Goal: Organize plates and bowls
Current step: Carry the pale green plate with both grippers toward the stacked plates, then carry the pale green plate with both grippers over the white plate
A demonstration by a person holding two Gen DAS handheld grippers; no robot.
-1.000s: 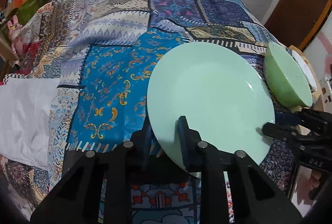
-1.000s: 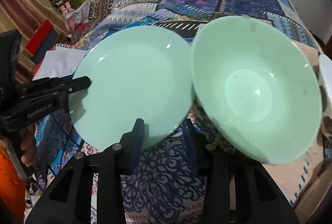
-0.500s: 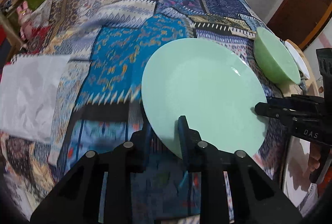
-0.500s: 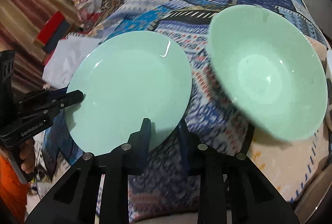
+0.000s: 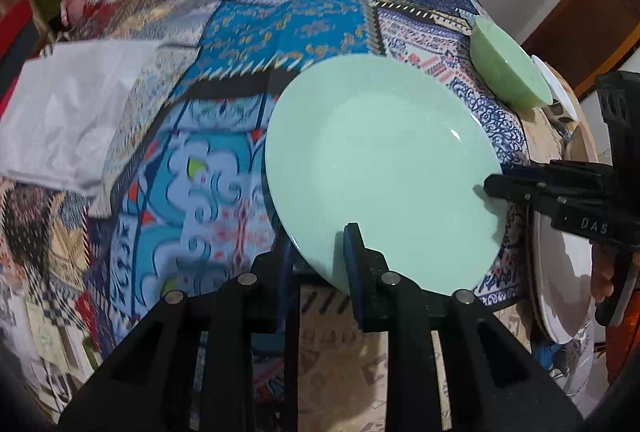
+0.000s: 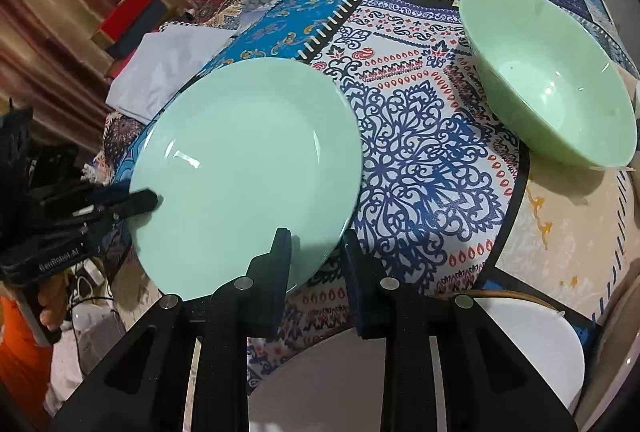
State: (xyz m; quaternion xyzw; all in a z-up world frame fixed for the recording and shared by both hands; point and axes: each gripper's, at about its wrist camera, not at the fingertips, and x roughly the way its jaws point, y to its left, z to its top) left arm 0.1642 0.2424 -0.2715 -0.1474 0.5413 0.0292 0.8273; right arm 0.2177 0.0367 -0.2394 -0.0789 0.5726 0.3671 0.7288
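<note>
Plate: my left gripper (image 5: 320, 252) clamps the green plate (image 5: 384, 168) rim, lifted over the quilt (image 5: 224, 32).
Right gripper (image 6: 316, 256): apparently pinching the plate's opposite edge.
Bowl (image 6: 548, 80): on quilt, beyond the plate.

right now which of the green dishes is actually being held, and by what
The flat green plate, gripped at its rim by both the left gripper and the right gripper. The deeper green bowl sits untouched on the patterned cloth.
</note>
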